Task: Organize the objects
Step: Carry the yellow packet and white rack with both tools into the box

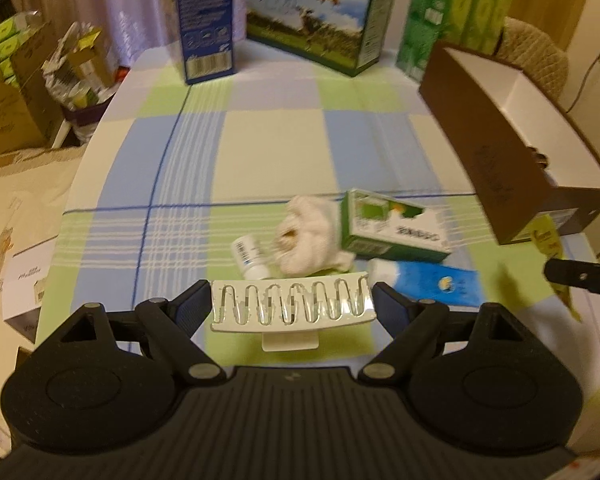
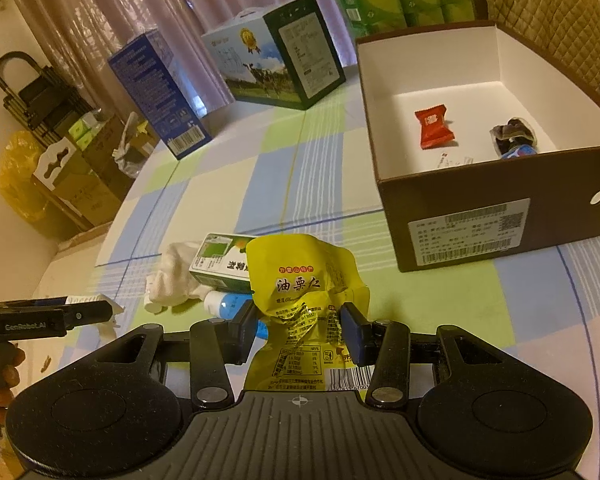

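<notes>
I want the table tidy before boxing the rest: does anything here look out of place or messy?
Yes. A crumpled white cloth with a brownish stain lies bunched against the green box, with a small white bottle tipped on its side beside it. The yellow snack packet in the right gripper is badly creased.

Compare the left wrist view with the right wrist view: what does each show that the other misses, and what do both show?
Only the left wrist view shows the left gripper closed on a white vial tray, and a small white bottle on the tablecloth.

Only the right wrist view shows the right gripper closed on a yellow snack packet, and the inside of the brown box, holding a red candy and a dark wrapper.

Both show the green carton, the white cloth, the blue tube and the brown box.
</notes>
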Demonstrator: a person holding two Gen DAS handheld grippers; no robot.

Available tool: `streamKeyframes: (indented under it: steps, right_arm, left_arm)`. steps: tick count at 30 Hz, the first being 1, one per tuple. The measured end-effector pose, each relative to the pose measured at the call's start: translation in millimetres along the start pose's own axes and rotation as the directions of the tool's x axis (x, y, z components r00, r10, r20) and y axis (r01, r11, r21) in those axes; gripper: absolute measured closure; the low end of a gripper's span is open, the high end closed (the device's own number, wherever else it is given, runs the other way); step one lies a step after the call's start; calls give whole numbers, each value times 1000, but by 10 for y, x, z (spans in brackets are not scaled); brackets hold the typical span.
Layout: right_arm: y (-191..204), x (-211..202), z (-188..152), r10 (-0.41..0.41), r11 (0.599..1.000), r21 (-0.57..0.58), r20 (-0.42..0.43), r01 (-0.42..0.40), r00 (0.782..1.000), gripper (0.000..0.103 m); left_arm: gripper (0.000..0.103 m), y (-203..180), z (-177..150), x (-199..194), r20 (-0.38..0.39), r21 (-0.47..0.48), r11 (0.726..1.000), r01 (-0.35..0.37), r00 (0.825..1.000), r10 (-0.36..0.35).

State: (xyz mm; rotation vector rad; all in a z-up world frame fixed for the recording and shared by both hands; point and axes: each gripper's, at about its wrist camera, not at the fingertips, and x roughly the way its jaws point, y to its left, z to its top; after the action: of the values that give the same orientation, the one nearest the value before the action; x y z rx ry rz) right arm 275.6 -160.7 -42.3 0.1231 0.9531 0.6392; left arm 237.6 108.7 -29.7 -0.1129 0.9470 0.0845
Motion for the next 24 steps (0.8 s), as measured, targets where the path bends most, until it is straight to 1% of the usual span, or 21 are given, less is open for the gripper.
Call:
streamKeyframes:
  steps: [9,15,24]
  right_arm:
    - [-173,-248,54,-3,1000,23,35,2,999,61]
    - [-365,-419,100,-10,999,43,54,8,998,61]
    - [-671,-635,239,-17,998,66,88,11,996,61]
  left_arm:
    - [19,-385,106,-140,32,58,997,51,998,-53]
    - [19,-622,186,-202,52,90,993,71,996,-75]
    - [19,-1106,352,-231,81,144,983,115,988,-128]
